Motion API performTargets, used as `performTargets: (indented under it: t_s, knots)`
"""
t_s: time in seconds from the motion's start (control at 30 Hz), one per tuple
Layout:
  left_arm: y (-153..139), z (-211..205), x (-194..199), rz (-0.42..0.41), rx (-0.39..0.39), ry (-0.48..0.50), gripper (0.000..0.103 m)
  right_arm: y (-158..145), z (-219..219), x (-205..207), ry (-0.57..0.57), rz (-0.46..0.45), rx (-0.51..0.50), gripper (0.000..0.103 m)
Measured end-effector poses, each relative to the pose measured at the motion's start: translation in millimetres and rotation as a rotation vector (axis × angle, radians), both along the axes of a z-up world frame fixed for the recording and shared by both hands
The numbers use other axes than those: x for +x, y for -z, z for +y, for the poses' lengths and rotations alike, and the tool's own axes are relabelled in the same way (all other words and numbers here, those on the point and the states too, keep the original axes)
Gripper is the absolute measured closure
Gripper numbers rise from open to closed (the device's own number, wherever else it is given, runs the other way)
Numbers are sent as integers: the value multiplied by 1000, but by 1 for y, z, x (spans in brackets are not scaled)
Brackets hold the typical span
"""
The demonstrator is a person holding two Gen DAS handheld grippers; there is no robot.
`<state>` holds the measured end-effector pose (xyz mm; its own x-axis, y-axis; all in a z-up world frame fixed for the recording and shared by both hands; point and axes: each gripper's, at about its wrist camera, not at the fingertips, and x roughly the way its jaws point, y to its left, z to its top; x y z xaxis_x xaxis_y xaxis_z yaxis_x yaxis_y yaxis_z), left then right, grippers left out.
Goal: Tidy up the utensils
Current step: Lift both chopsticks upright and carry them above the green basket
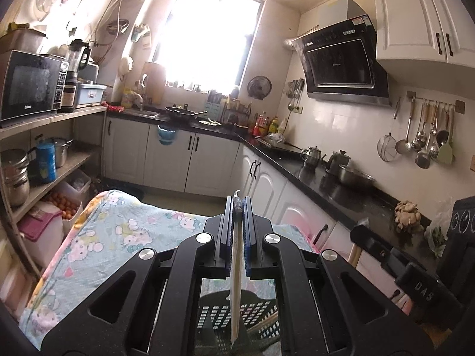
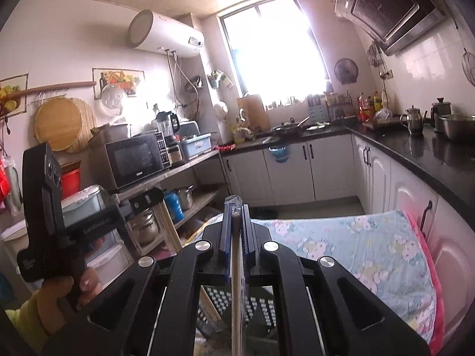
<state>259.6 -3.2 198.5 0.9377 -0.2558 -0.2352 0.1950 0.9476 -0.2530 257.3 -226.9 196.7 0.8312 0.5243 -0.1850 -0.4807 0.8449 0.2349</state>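
Both grippers clamped: left gripper [image 1: 237, 207] and right gripper [image 2: 236, 207] each pinch a plastic-wrapped pale wooden chopstick pair [image 1: 236, 267] hanging over the dark slotted plastic basket [image 1: 261, 320]. Risk: slick wrap slips, chopsticks miss basket.

cartoon-print cloth [image 1: 124, 231] covers the table; dark slotted basket [image 1: 213, 314] sits on it.

Your left gripper [image 1: 238, 204] and right gripper [image 2: 236, 207] are matt black linkage frames, each with four round silver pivot caps and blue-padded fingers [image 1: 247, 222]. White lettering marks the black handle body. Your left hand [image 2: 59, 293] shows a yellow sleeve [image 2: 26, 317] and decorated nails.
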Motion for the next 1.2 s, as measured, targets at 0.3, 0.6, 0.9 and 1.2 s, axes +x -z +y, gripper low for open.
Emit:
performTargets:
  t_s: [0.3, 0.6, 0.9, 1.2]
  knots:
    - [11, -3, 14, -17, 8, -24, 102, -9, 4, 14, 44, -83, -19, 97]
    - [33, -5, 20, -12, 6, -22, 102, 8, 10, 26, 88, -130, -50, 97]
    - [54, -4, 25, 9, -5, -11, 102, 35, 14, 36, 106, -127, -82, 97]
    - [76, -4, 25, 46, -12, -5, 102, 55, 12, 37, 111, -128, -75, 97]
